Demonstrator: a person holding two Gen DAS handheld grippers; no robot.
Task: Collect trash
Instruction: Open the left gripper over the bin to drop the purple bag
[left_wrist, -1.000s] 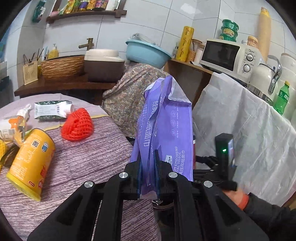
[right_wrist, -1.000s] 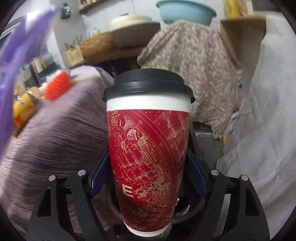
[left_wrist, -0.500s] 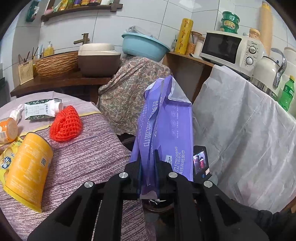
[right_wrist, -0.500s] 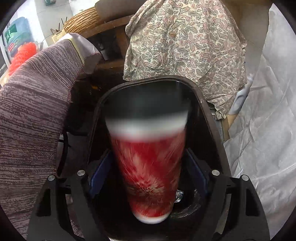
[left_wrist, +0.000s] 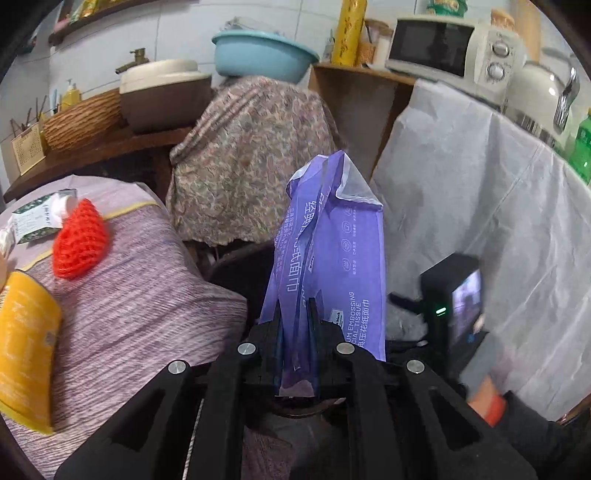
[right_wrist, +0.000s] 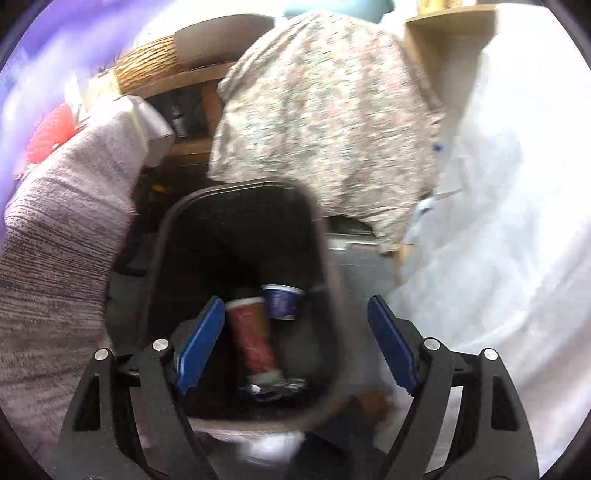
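Left fingers: the left gripper (left_wrist: 295, 325) is clenching the lower end of a flat purple plastic tissue wrapper (left_wrist: 328, 258), which is standing upright between its black fingers (left_wrist: 269, 332).
Right fingers: the right gripper (right_wrist: 295, 343) is hanging released and empty, its blue pads (right_wrist: 201, 343) spread wide above a black plastic bin (right_wrist: 162, 236).
Bin contents: a red paper cup with a black lid (right_wrist: 253, 339) is lying at the bottom, beside a small blue-and-white tub (right_wrist: 282, 301) and something shiny and crumpled too blurred to name.
Table: a yellow can (left_wrist: 22, 350), a red knitted piece (left_wrist: 79, 240) and a green-and-white packet (left_wrist: 35, 218) are waiting on the striped purple cloth (left_wrist: 140, 314).
Risk, wrapper: being light and limp, it is likely to drift or catch the rim if let go off-centre.
Risk, crowding: both grippers are working near one opening, so they may be heading for a knock.
Risk, can: lying on its side near the edge, it could roll if nudged.
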